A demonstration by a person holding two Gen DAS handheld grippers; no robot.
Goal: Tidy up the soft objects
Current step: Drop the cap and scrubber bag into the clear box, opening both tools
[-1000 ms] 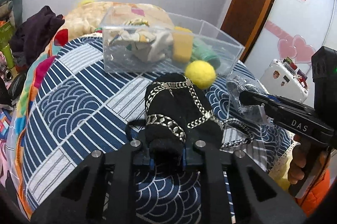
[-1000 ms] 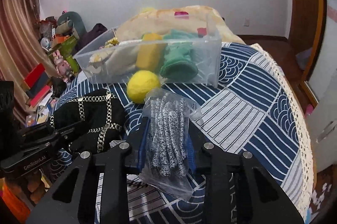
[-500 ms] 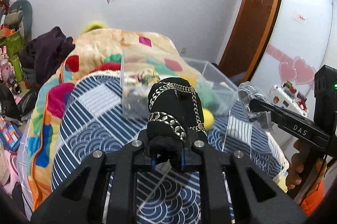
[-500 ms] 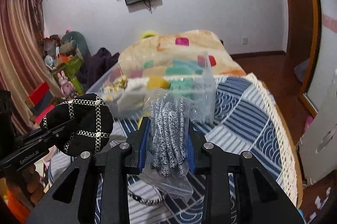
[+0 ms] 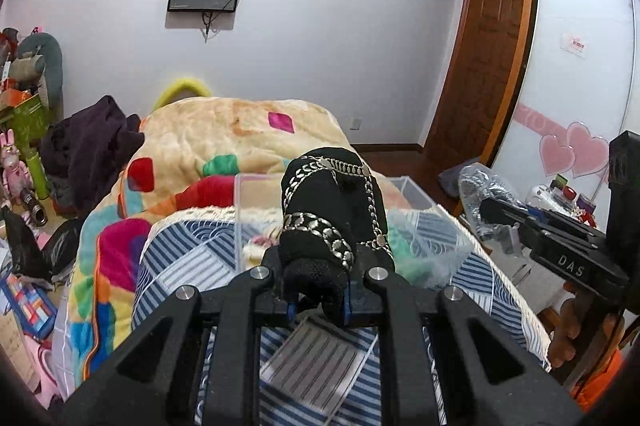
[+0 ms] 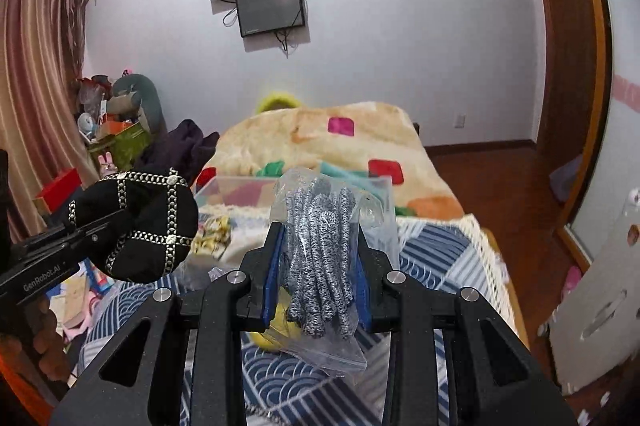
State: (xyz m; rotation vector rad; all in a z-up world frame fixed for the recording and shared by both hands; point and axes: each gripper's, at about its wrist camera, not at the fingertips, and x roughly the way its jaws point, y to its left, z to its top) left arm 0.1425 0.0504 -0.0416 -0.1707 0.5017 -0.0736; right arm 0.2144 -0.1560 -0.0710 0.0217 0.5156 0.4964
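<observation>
My left gripper is shut on a black pouch with silver chain trim, held up above the bed; the pouch also shows in the right wrist view. My right gripper is shut on a clear plastic bag of grey knitted cord, also lifted; that bag shows at the right of the left wrist view. The clear plastic bin sits ahead on the bed, below both grippers, with soft items inside. A yellow ball lies just below the bag, mostly hidden.
The bed has a blue-and-white patterned cover and a colourful blanket behind the bin. Dark clothes and clutter stand at the left. A wooden door and wardrobe are at the right.
Both grippers have risen with their loads and tilted up, so the bin and bed have dropped lower in view. The yellow ball has slipped behind the bag.
</observation>
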